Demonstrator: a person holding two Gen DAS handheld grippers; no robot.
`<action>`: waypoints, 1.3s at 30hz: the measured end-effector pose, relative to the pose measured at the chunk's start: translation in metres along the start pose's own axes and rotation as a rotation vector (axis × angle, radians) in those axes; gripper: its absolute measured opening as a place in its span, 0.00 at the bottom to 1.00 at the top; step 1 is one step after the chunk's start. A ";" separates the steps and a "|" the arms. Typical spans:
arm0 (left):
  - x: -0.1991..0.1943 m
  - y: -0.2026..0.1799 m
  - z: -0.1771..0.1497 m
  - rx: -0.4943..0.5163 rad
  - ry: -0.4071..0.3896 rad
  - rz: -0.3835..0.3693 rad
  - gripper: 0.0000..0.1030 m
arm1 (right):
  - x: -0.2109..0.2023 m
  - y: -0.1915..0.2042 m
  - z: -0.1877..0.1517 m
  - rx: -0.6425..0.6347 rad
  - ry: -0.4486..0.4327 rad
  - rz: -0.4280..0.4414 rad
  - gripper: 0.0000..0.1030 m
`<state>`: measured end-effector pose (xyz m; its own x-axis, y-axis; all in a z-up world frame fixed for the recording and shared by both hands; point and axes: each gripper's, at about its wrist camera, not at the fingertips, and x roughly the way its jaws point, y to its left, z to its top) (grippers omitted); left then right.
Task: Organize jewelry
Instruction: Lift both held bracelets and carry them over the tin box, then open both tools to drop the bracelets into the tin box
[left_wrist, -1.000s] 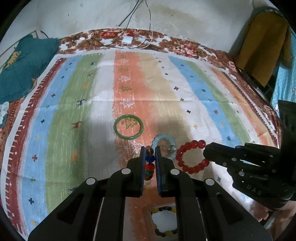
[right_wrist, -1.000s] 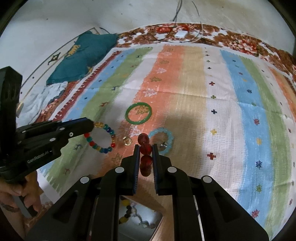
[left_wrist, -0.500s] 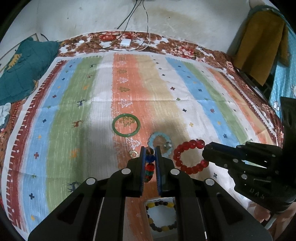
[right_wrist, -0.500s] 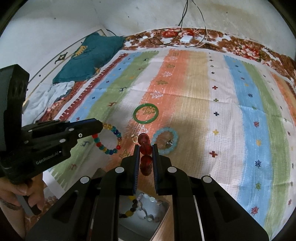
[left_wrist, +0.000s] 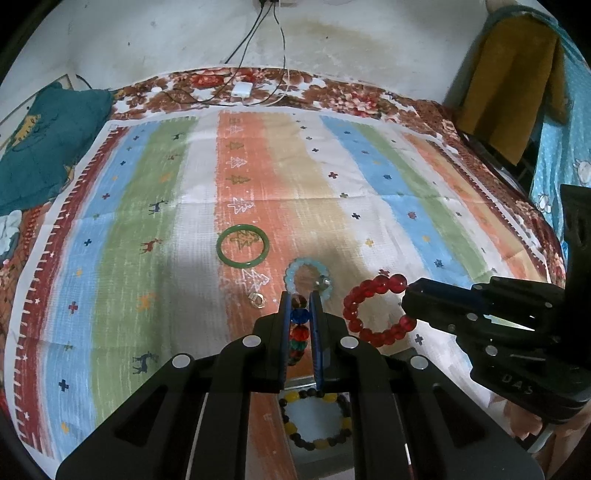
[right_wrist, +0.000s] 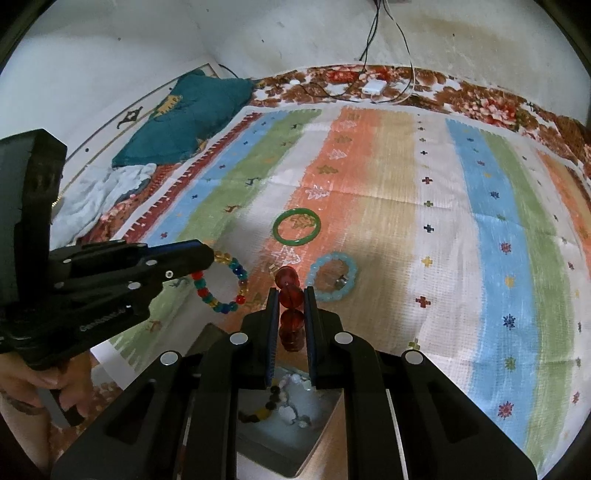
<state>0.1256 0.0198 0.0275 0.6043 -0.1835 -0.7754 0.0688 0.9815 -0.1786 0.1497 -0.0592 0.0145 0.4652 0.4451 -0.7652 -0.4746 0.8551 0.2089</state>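
though glossy and round, red bead bracelet (right_wrist: 291, 295) above woven striped cloth (right_wrist: 406, 206)

left gripper (left_wrist: 299, 301): we see black plastic, blue pads, silver screws
right gripper (right_wrist: 290, 295): black, blue pads, silver screws

A striped cloth (left_wrist: 177, 206) printed with small deer, trees and crosses covered the bed, its bands running toward twelve o'clock. Under it lay a brown floral sheet (left_wrist: 347, 98), showing as a border at the far edge. A white charger (left_wrist: 242, 88) sat there at twelve o'clock, its black and white cables (left_wrist: 258, 44) climbing the stained wall (left_wrist: 147, 33). A teal cushion (left_wrist: 40, 144) (with a yellow motif) lay at ten o'clock. A mustard garment (left_wrist: 513, 85) hung at two o'clock.
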 end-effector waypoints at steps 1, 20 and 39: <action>-0.002 -0.001 -0.001 0.001 -0.003 -0.001 0.09 | -0.002 0.001 -0.001 0.000 -0.003 0.005 0.13; -0.035 -0.014 -0.024 0.018 -0.048 -0.047 0.09 | -0.026 0.012 -0.022 -0.014 -0.013 0.058 0.13; -0.027 -0.013 -0.049 0.008 0.013 -0.056 0.09 | -0.022 0.015 -0.053 -0.003 0.041 0.048 0.13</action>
<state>0.0694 0.0091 0.0207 0.5889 -0.2389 -0.7721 0.1089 0.9701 -0.2171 0.0927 -0.0700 0.0018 0.4113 0.4741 -0.7785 -0.4974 0.8324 0.2442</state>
